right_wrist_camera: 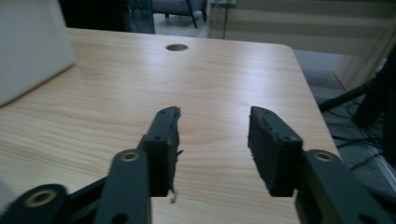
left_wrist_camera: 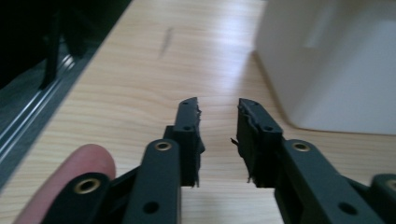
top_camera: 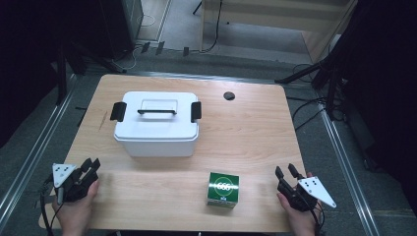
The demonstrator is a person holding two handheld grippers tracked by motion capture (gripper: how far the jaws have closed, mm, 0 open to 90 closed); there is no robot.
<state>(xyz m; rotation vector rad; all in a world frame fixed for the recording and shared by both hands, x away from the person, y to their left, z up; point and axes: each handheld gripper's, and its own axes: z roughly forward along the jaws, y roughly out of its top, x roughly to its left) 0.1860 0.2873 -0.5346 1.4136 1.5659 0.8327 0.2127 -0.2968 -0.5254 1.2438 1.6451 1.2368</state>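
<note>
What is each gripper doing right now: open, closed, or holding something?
Left gripper: open, nothing between the jaws, bare table beneath.
Right gripper: open, holding nothing, bare table beneath.

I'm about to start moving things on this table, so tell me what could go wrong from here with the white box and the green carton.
1. The green carton stands near the table's front edge; a clumsy push by the right gripper could likely knock it off.
2. The white box has its lid latched by black clips; lifting it by the handle might tip it if the load is uneven.
3. The left gripper is open and close to the box; a fast reach could bump the wall.
</note>
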